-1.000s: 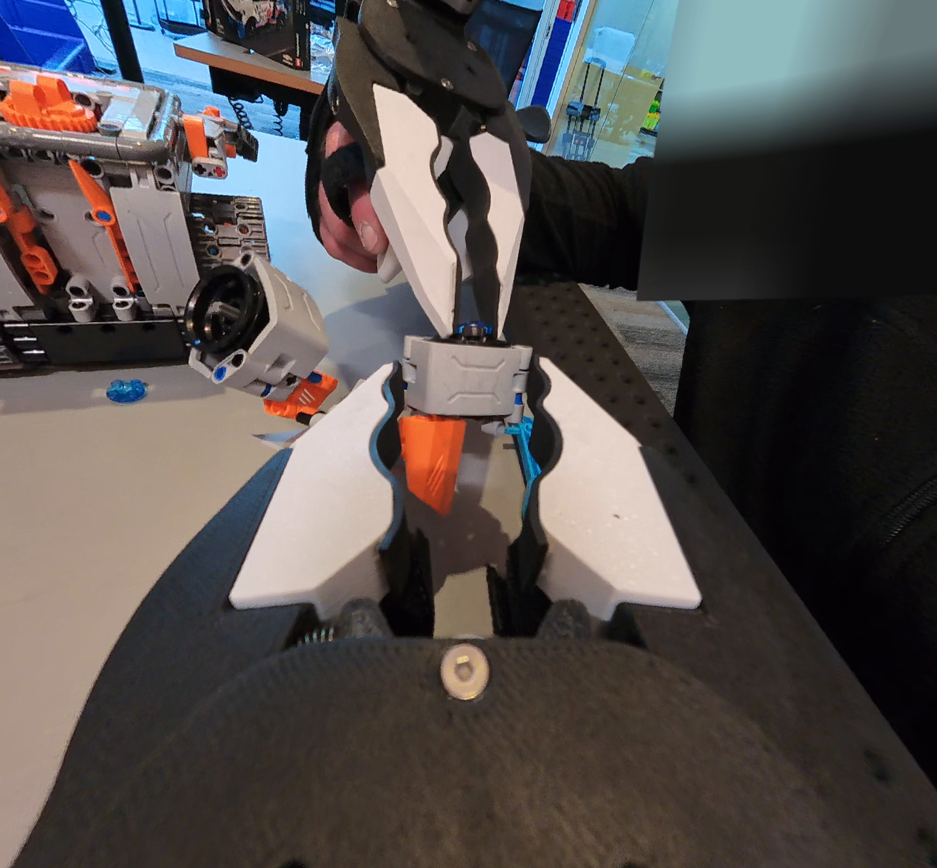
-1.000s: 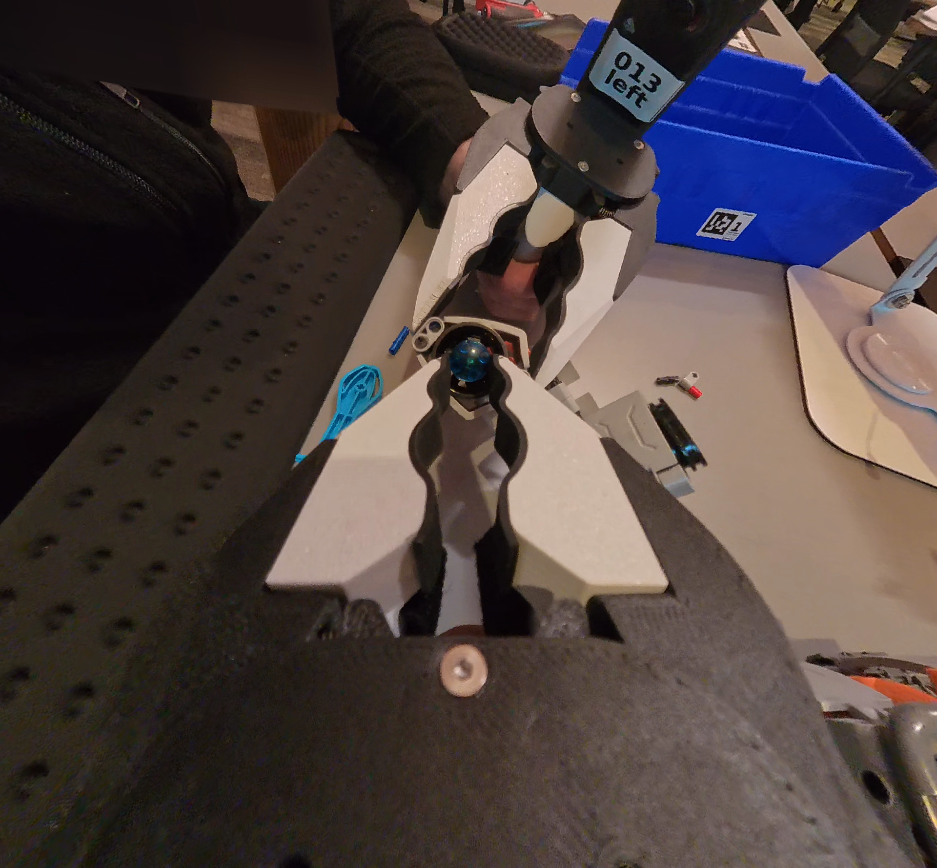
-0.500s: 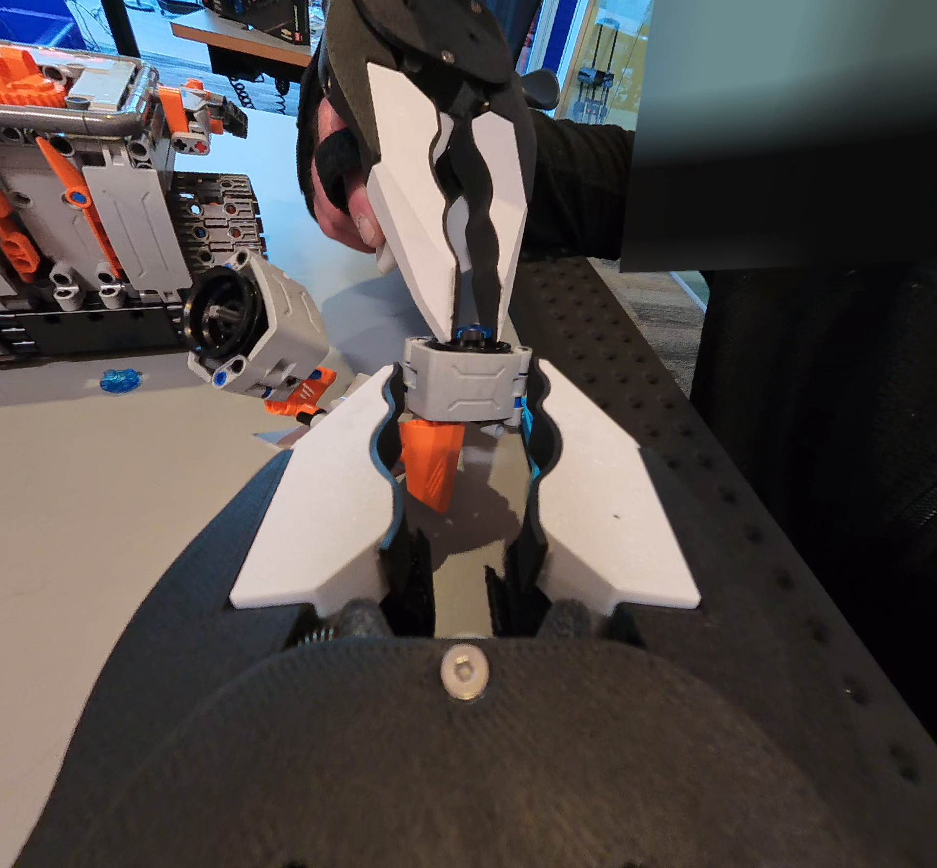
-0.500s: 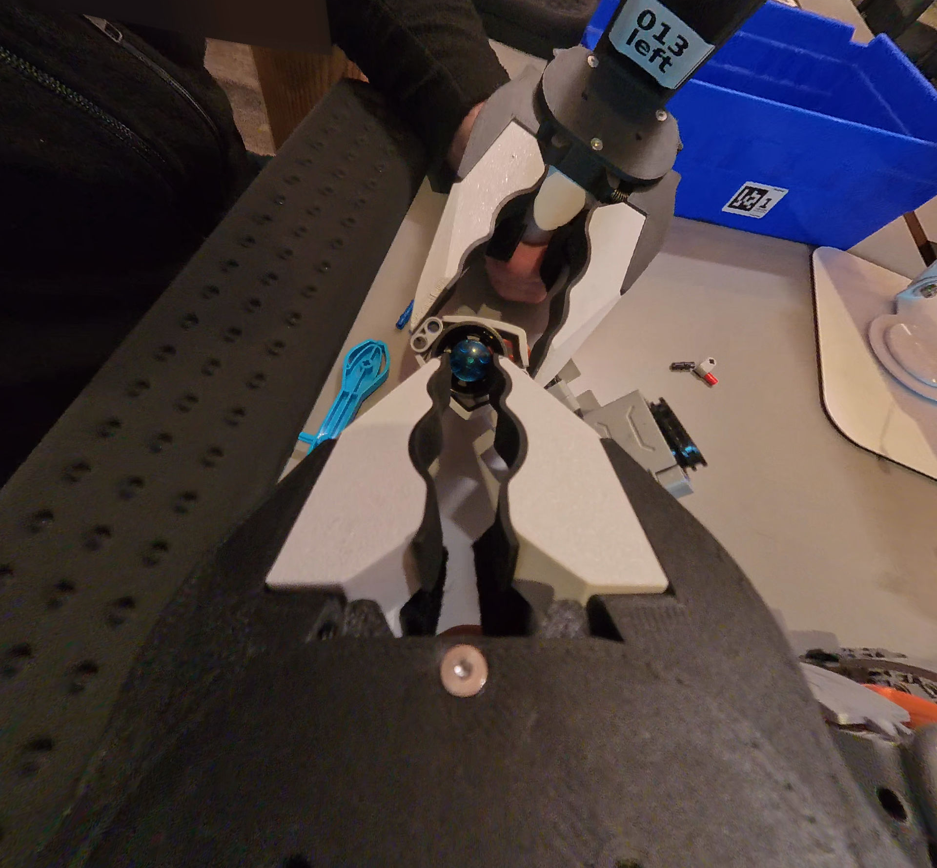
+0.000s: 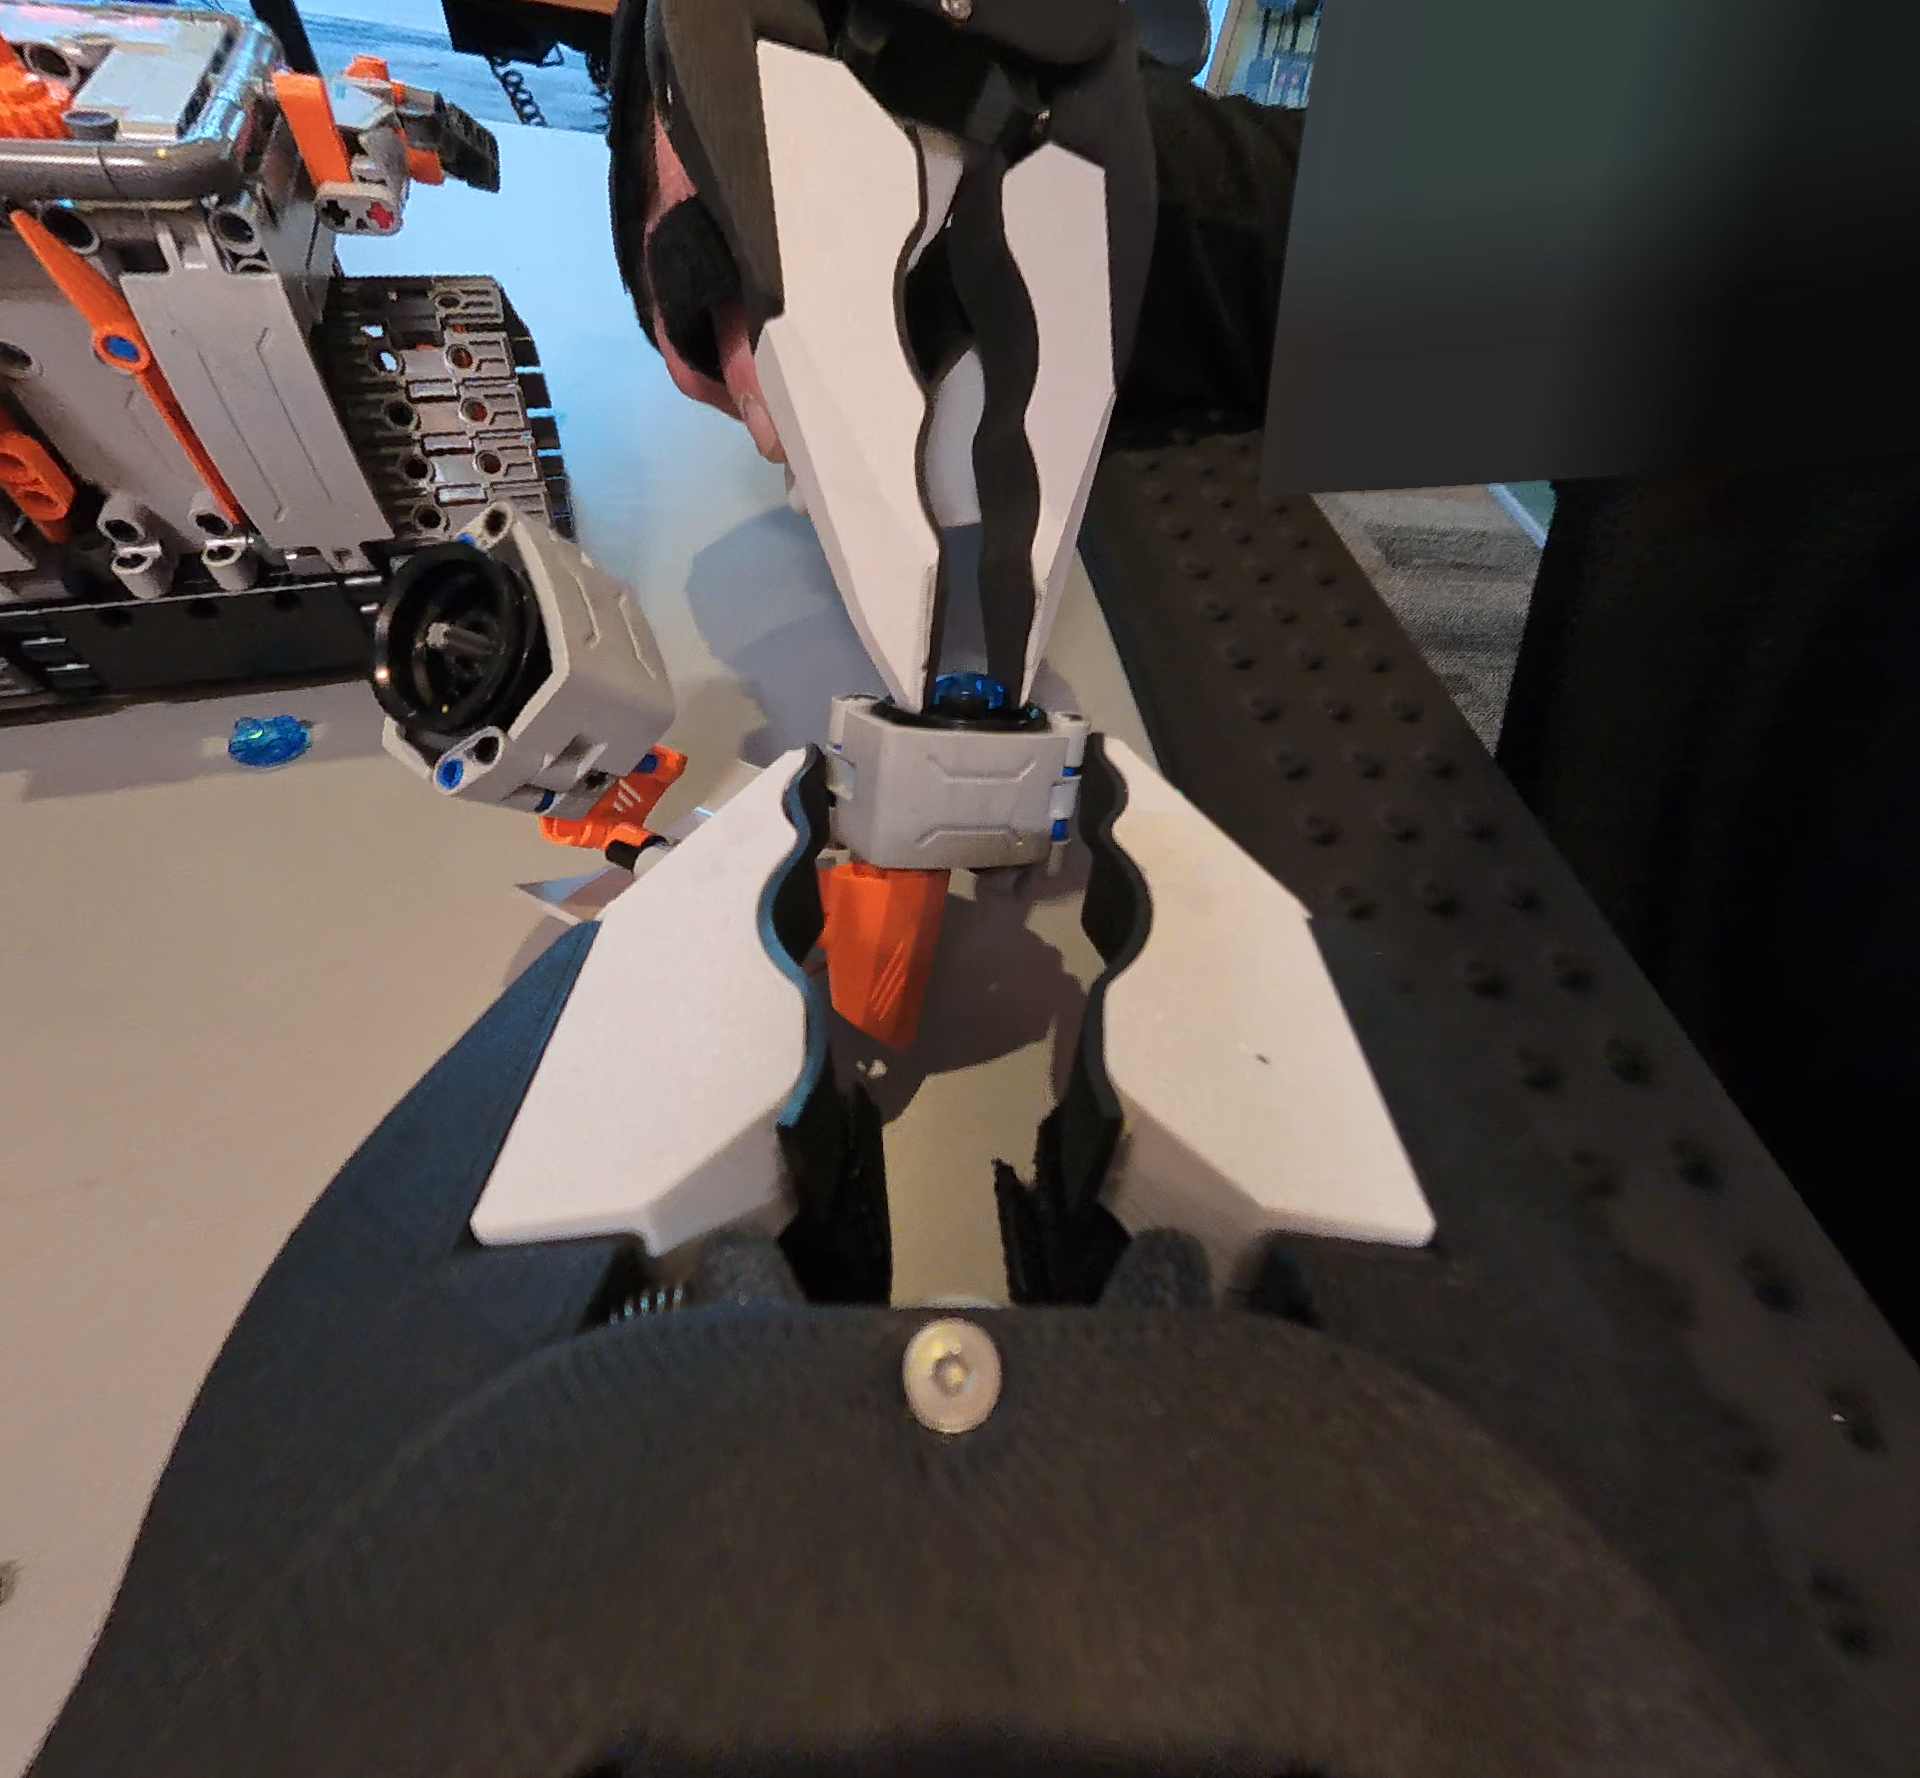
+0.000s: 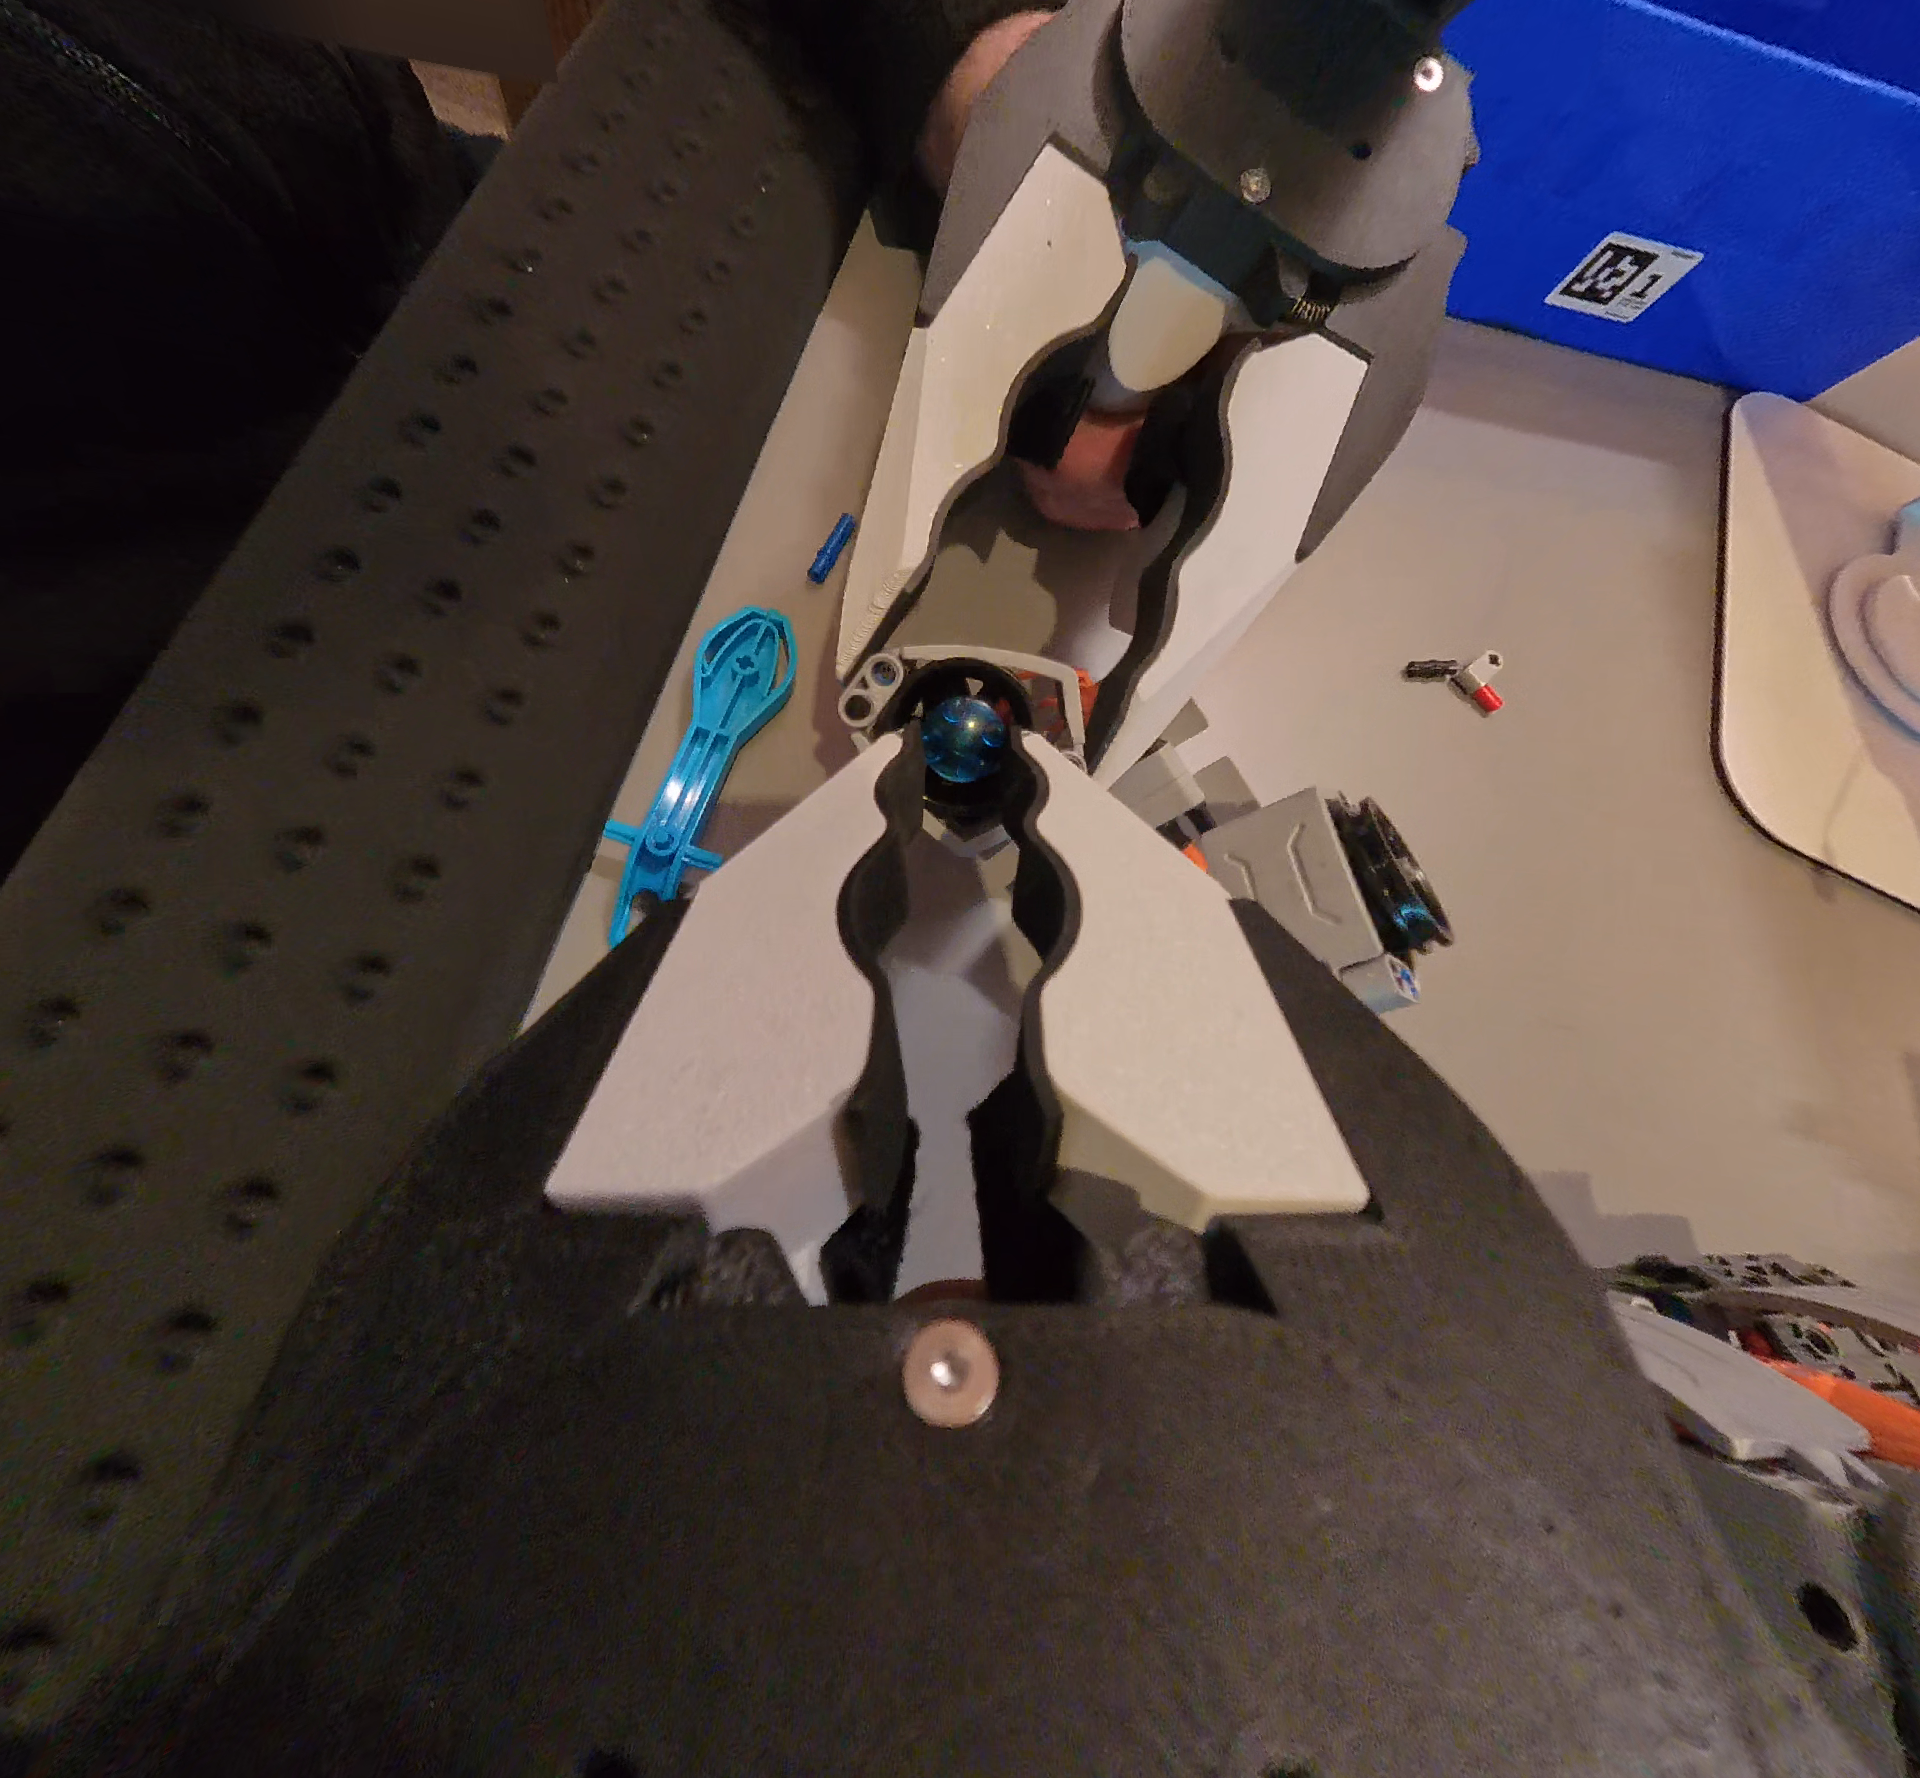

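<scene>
Here the left gripper (image 5: 956, 793) squeezes a grey toy-brick block (image 5: 951, 798) above the table (image 5: 208, 1001) so it stays put, while the right gripper (image 6: 961, 752) pinches a little blue round stud (image 6: 961, 739) on its top.

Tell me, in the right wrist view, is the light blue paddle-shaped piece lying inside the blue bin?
No, the light blue paddle-shaped piece lies flat on the table, beside the perforated black rail, far from the blue bin.
</scene>
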`<act>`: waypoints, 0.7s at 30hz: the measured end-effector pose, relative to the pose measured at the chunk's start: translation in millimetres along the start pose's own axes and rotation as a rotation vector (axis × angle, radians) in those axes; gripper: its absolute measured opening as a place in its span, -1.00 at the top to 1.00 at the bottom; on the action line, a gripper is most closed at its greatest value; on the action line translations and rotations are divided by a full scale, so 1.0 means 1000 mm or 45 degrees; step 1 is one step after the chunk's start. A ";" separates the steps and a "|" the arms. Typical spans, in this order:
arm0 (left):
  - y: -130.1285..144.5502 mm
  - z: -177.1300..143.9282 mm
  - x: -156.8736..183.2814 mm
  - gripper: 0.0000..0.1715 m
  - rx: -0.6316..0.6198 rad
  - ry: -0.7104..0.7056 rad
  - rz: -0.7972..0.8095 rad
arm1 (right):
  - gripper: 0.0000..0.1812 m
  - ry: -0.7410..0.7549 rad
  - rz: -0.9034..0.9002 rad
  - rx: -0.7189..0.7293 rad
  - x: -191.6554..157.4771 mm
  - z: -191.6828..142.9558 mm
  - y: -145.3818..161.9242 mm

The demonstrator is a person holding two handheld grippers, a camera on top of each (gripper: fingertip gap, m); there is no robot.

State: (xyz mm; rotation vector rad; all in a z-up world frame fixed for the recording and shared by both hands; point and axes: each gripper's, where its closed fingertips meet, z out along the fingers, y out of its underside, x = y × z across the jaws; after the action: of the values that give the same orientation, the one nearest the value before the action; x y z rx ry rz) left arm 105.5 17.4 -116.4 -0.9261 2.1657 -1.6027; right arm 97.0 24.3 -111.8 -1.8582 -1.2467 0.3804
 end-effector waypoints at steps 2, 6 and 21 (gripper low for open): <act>0.001 0.002 0.000 0.48 -0.014 -0.009 0.007 | 0.87 -0.007 0.009 -0.003 0.000 0.001 0.002; 0.000 0.004 0.000 0.47 -0.017 -0.016 0.012 | 0.87 -0.018 0.024 0.008 -0.001 0.003 0.003; -0.003 -0.001 -0.014 0.44 0.013 -0.059 -0.017 | 0.81 0.072 0.099 0.084 0.017 -0.004 -0.001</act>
State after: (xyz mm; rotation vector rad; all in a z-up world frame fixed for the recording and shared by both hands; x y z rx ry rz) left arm 116.2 26.7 -114.8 -0.9672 2.1229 -1.5812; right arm 106.8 37.2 -104.8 -1.8522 -1.1135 0.4035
